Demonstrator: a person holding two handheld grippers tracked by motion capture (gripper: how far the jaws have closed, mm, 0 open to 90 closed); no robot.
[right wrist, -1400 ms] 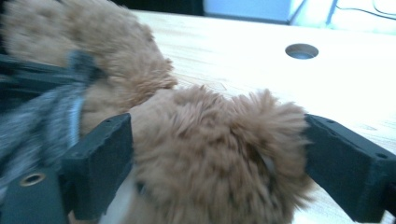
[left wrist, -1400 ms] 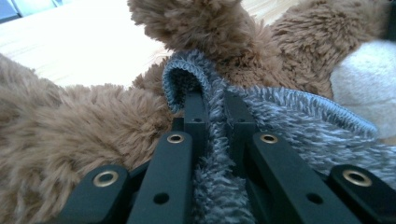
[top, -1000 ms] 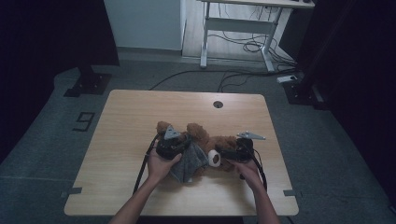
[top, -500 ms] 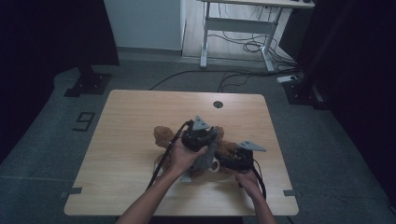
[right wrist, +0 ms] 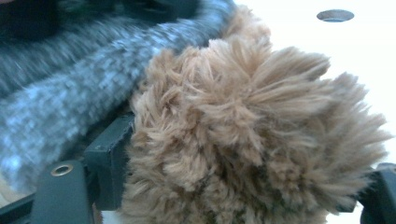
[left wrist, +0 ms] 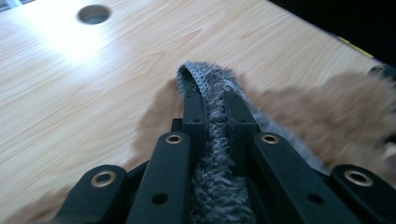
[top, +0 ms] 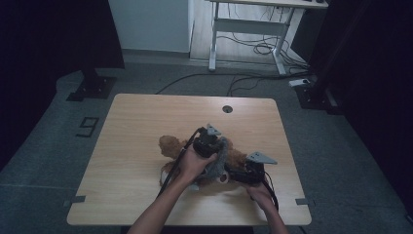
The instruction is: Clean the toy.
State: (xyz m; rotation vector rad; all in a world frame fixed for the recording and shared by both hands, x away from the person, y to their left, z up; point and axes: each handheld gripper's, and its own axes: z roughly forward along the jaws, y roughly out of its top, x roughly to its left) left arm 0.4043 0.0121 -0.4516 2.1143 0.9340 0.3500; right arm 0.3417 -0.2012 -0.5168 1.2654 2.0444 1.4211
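A brown plush toy point(top: 169, 145) lies mid-table, partly wrapped in a grey knitted cloth point(top: 220, 161). My left gripper point(top: 217, 151) hangs over the toy, shut on a fold of that cloth; in the left gripper view the grey knit point(left wrist: 205, 77) runs between the closed jaws of the left gripper point(left wrist: 212, 100), with brown fur point(left wrist: 327, 112) beyond. My right gripper point(top: 227, 176) comes in from the right. Its jaws have just been closing, and a furry brown limb point(right wrist: 252, 107) fills the right gripper point(right wrist: 243, 172) from pad to pad, the grey cloth point(right wrist: 60, 93) beside it.
The wooden table point(top: 146, 112) has a round cable hole point(top: 227, 108) near its far edge. Both gripper cables trail toward the front edge. On the floor beyond stand a desk frame point(top: 253, 29) and loose cables.
My left hand has moved right and away across the toy, taking the grey cloth along. My right gripper has shifted toward the front edge, and its jaws have closed in on the furry limb.
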